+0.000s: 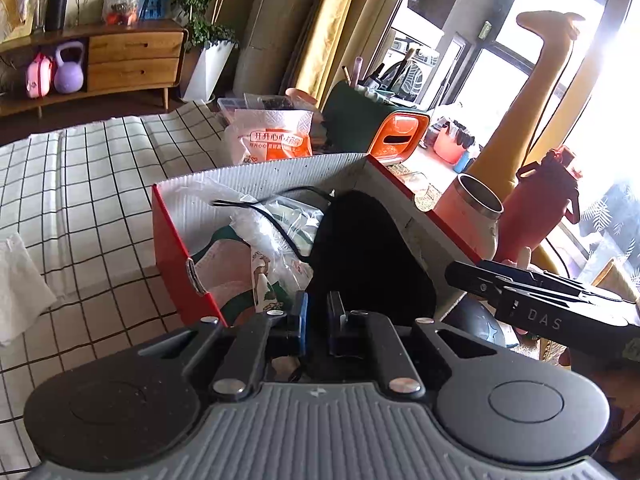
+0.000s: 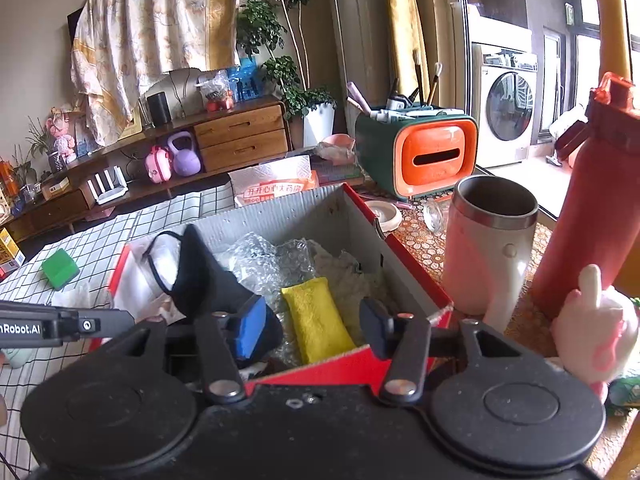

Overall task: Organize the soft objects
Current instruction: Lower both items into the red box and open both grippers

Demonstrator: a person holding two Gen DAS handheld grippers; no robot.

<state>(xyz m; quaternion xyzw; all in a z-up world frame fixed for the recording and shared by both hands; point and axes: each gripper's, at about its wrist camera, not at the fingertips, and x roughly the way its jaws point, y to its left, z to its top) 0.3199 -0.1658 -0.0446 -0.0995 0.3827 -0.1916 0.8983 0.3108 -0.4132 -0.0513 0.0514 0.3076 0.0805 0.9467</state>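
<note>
Mask time: we've got the black face mask [image 1: 360, 248] pinched in the left gripper [image 1: 317, 312], jaws nearly closed on its edge, hanging over the red box [image 2: 404, 268]. Our right gripper [image 2: 316, 326] sits half open with nothing in it, just above the yellow cloth [image 2: 316, 320] and bubble wrap [image 2: 264, 260] already inside. Looks like we're mid-drop. Next we'd lower the mask in, let go, then probably fetch the pink plush toy [image 2: 592, 328] off the worktop [image 2: 424, 244].

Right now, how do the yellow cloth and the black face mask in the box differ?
The yellow cloth lies flat in the red box; the black face mask stands up, pinched by the left gripper. The cloth is a plain pad; the mask has ear loops. The right gripper is open, touching neither. Both are soft.
</note>
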